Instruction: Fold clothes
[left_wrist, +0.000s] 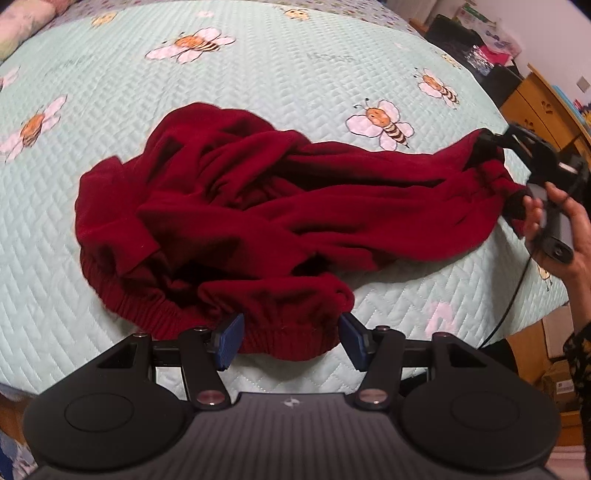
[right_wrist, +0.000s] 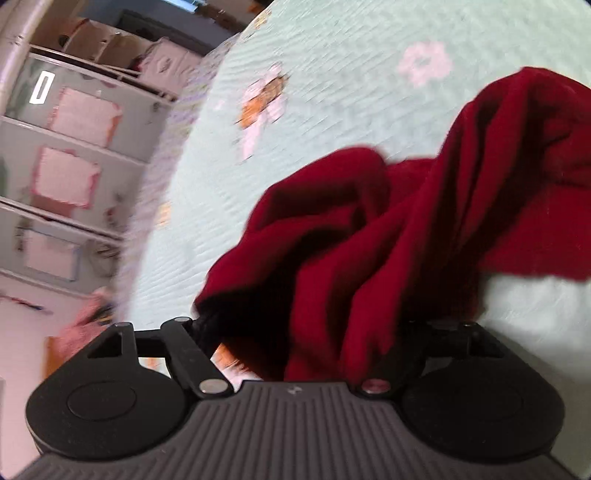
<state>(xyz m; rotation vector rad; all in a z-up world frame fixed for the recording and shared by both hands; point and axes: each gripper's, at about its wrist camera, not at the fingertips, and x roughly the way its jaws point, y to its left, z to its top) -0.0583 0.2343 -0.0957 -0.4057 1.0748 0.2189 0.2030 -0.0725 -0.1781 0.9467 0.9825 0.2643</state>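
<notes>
Left gripper: blue pads apart, straddling the elastic waistband of the dark red garment, not pinching it. Right gripper: fingers buried in cloth, grip cannot be told. Garment lies crumpled on the bee-print quilt, stretched between both tools. Soft, light, limp fleece; best taken at the waistband corners.
</notes>
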